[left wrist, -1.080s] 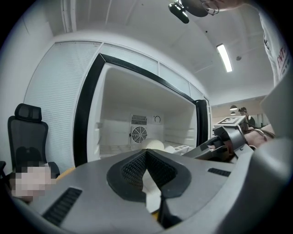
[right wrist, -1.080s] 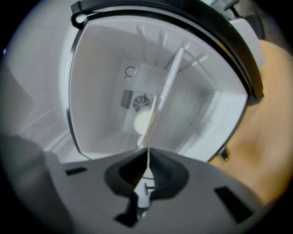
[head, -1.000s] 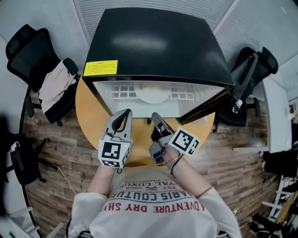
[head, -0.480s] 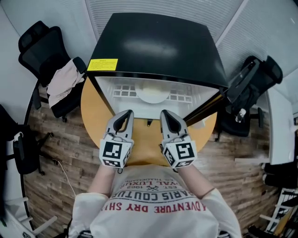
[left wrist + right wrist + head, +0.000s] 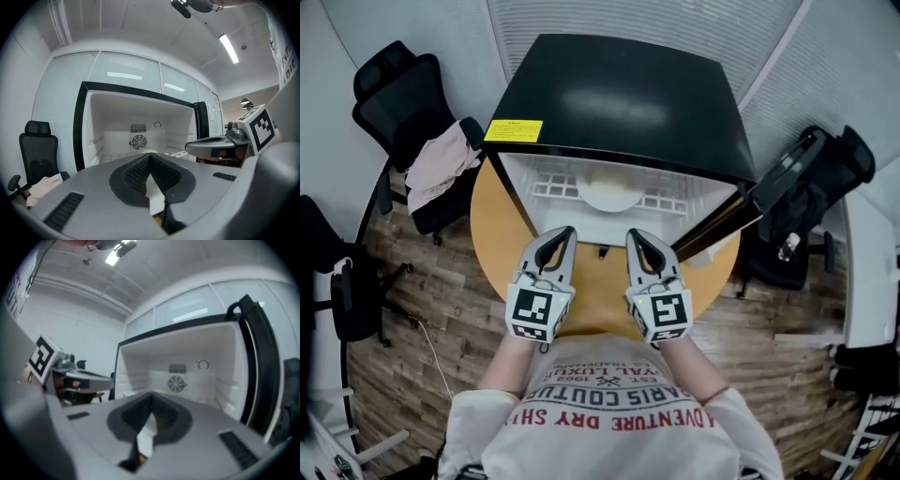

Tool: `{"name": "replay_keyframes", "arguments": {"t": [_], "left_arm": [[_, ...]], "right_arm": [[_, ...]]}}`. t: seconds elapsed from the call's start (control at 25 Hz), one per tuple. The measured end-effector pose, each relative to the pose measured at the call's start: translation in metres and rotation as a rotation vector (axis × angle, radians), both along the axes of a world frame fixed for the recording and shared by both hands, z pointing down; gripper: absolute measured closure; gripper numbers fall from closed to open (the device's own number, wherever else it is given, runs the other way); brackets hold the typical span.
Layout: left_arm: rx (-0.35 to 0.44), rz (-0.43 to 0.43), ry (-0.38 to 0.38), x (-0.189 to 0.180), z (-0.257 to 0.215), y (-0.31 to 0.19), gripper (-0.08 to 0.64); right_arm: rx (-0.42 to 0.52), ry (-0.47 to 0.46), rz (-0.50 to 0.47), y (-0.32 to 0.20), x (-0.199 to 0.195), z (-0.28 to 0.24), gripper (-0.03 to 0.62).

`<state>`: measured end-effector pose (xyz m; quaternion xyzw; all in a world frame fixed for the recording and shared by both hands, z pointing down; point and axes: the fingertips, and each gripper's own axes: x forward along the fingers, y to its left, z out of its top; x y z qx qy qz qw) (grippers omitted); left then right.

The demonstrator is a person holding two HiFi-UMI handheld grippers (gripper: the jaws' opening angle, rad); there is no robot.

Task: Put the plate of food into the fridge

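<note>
A black mini fridge stands open on a round wooden table, its door swung out to the right. Inside, a white plate of food rests on the wire shelf. Both grippers hover side by side just before the opening, pointing into it. My left gripper is shut with nothing in it, and so is my right gripper. In the left gripper view the left gripper faces the white interior; in the right gripper view the right gripper faces the same cavity.
A black office chair with a pinkish cloth over it stands left of the table. Another black chair sits behind the open door at the right. A yellow label marks the fridge top. Wood flooring surrounds the table.
My right gripper has turned from a slant to lie straight and parallel with the left one, shifting slightly right. The left gripper has hardly moved. The plate stays on the shelf.
</note>
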<state>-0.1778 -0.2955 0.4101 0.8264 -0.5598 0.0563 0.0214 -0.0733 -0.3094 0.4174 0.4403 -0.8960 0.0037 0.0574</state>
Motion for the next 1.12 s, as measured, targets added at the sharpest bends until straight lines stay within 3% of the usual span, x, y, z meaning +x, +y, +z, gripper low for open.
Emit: {"name": "replay_keyframes", "arguments": {"t": [0.36, 0.8, 1.12], "left_arm": [[0.001, -0.001, 0.003, 0.000, -0.002, 0.002, 0.534], [-0.020, -0.003, 0.012, 0.001, 0.004, 0.007, 0.534], [-0.003, 0.048, -0.026, 0.013, 0.002, 0.009, 0.534]], "right_arm": [[0.007, 0.024, -0.035, 0.008, -0.006, 0.000, 0.565], [0.006, 0.013, 0.000, 0.007, 0.006, -0.002, 0.565], [-0.030, -0.029, -0.022, 0.010, 0.001, 0.002, 0.565]]}}
